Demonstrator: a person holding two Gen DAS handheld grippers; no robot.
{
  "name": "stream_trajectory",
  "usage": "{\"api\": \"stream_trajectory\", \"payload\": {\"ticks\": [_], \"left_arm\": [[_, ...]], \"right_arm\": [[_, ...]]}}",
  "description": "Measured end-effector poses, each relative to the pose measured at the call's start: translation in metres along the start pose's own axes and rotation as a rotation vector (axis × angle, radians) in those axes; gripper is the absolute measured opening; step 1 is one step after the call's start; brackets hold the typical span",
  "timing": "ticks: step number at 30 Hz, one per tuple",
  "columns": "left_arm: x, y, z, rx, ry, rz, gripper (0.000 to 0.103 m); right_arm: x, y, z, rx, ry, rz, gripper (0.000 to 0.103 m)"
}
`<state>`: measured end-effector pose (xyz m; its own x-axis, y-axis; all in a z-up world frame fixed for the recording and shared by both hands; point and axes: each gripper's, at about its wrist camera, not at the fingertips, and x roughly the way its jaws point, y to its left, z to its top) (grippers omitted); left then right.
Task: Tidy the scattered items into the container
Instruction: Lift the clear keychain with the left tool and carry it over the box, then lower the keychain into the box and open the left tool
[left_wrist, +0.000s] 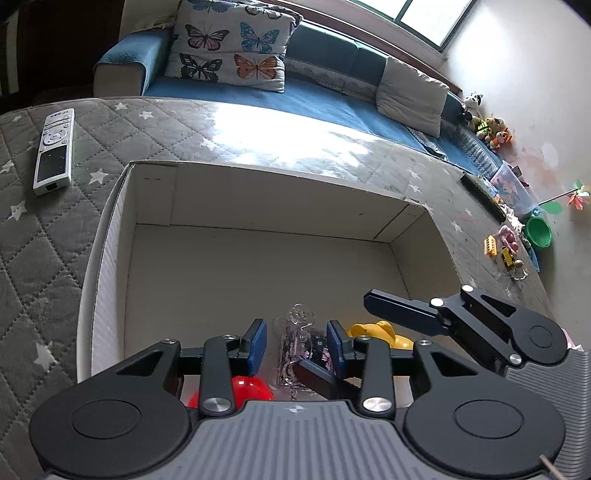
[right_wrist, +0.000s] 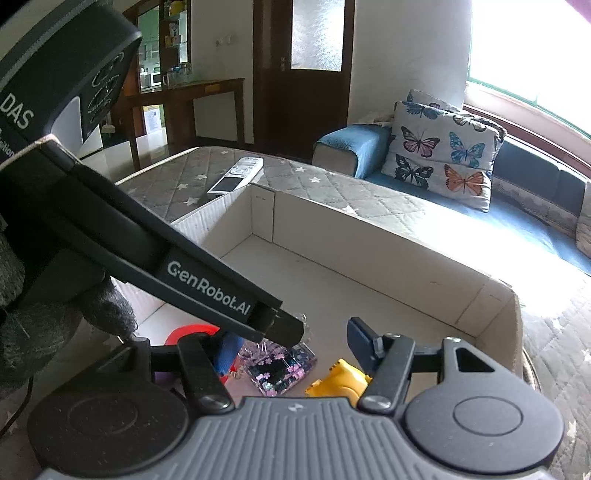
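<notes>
Broadly, the table with its quilted star cover carries a white cardboard box, and both tongs hang over the near end of that box. Inside lie a clear flowered case, a yellow toy and a red piece. The left tongs stand spread above the case, holding nothing; the right tongs are likewise spread and empty. A white remote and small toys lie outside; gathering those seems the remaining work.
</notes>
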<state>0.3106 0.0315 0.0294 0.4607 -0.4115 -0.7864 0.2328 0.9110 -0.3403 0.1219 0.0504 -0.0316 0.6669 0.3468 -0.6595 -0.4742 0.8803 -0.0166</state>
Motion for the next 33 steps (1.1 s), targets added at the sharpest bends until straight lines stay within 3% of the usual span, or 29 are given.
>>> {"api": "stream_trajectory", "payload": {"ticks": [9, 19, 33], "left_arm": [[-0.018, -0.008, -0.012, 0.003, -0.03, 0.003, 0.039], [-0.046, -0.019, -0.034, 0.005, -0.079, 0.003, 0.039], [-0.076, -0.018, -0.046, 0.001, -0.127, 0.021, 0.039]], "right_arm": [[-0.001, -0.018, 0.008, -0.018, -0.027, -0.027, 0.064], [-0.037, -0.017, -0.006, -0.014, -0.069, -0.061, 0.068], [-0.041, 0.018, -0.025, -0.136, -0.038, -0.02, 0.075]]}}
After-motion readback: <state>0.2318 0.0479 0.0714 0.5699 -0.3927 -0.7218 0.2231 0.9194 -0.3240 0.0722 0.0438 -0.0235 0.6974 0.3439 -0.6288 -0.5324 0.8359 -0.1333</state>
